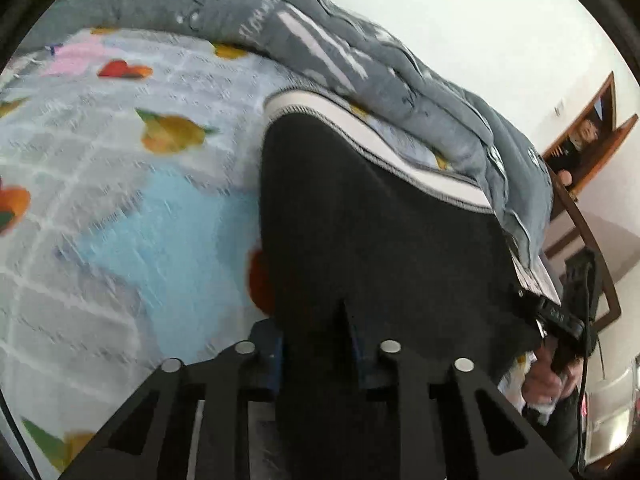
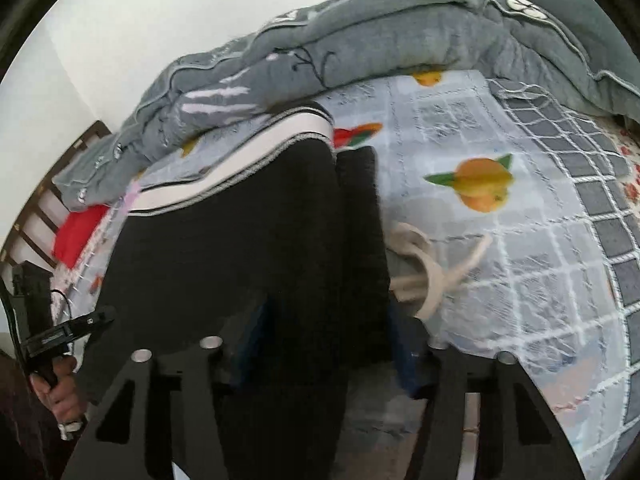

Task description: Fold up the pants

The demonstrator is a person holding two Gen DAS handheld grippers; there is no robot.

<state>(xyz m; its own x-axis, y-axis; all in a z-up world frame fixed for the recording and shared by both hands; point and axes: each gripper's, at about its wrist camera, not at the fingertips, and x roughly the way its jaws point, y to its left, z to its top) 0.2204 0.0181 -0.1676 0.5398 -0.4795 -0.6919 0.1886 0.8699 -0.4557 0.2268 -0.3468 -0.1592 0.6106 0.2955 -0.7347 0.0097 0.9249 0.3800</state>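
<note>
Black pants [image 1: 380, 220] spread on the bed [image 1: 120, 220].
Your left hand-held gripper [image 1: 316, 332] clamps the pants; the right hand-held gripper [image 2: 328, 328] stands apart around them. Grey quilt [image 2: 360, 36] crowds behind, white cord [image 2: 432, 264] beside.

Fruit-print bedsheet [image 1: 120, 208], rumpled grey quilt [image 2: 360, 44], red cloth [image 2: 78, 232], wooden headboard [image 2: 36, 216].

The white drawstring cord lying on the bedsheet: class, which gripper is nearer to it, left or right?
Right. The white drawstring cord lies just beyond and beside the right gripper, whose fingers straddle the black pants. The left gripper holds the pants' opposite side, with no cord in its view.
</note>
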